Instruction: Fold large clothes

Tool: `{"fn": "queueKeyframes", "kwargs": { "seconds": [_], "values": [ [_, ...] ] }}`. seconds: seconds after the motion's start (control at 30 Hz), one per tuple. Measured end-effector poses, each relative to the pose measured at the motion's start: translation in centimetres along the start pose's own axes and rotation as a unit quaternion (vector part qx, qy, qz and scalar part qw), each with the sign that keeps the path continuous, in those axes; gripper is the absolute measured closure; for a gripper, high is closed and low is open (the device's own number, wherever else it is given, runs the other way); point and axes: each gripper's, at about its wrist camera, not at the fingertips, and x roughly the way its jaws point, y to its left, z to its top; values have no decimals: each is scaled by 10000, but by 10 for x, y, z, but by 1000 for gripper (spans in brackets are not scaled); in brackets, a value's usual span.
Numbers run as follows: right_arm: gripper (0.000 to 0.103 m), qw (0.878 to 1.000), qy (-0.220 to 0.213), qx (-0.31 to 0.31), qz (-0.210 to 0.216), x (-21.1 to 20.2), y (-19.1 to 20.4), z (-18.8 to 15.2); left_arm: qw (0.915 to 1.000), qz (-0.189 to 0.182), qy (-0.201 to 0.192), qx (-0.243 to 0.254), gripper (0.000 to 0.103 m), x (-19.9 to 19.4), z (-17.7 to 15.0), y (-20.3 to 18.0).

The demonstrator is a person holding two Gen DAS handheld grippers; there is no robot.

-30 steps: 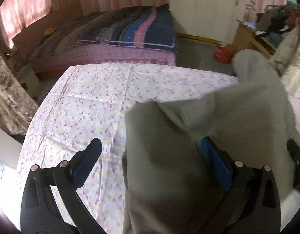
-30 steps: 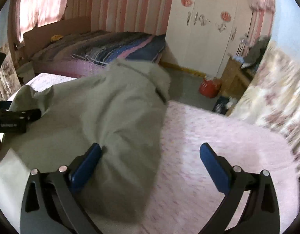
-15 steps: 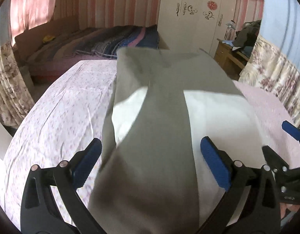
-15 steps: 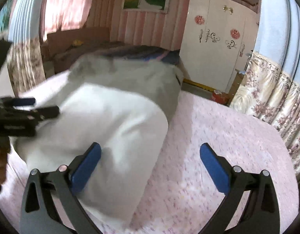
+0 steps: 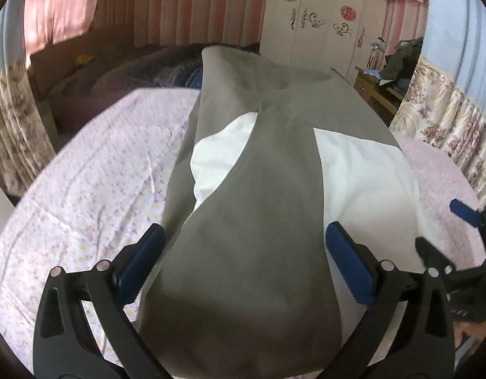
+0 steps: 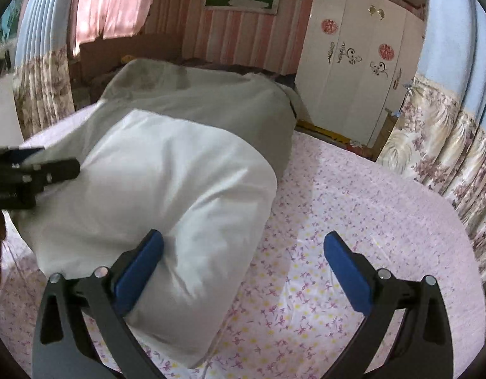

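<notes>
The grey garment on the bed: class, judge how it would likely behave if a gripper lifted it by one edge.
The grey garment would probably hang limp: it already drapes in soft folds over the floral sheet. Its white lining looks smooth, so layers may slide. Being large, it would likely trail unless both the left gripper and right gripper lift.

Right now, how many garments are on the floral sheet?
1: the grey garment with white panels lies down the middle of the floral sheet. Anything under it would be hidden.
</notes>
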Motion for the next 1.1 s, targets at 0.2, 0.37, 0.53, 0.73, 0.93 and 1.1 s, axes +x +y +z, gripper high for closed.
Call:
{"fn": "queueKeyframes", "kwargs": {
  "seconds": [0.2, 0.37, 0.53, 0.73, 0.93, 1.1],
  "values": [
    [2, 9975, -100, 671, 210, -30, -14, 12, 9997, -6, -225, -56, 3, -23, 3, 3],
    [2, 9941, -116, 986, 445, -36, -24, 34, 9979, -145, -406, 492, 3, -43, 27, 2],
    [2, 9942, 283, 986, 328, 4, -36, 67, 9948, 114, -632, 787, 3, -38, 80, 23],
    [2, 9913, 729, 1092, 55, 63, -38, 93, 9951, 539, 6, 823, 3, 18, 122, 35],
    [2, 9888, 1042, 1067, 105, 90, -22, 93, 9961, 156, 358, 792, 3, 53, 114, 17],
    [2, 9869, 1119, 1157, 126, 100, -17, 90, 9947, 232, 474, 886, 3, 68, 98, 8]
  ]
}}
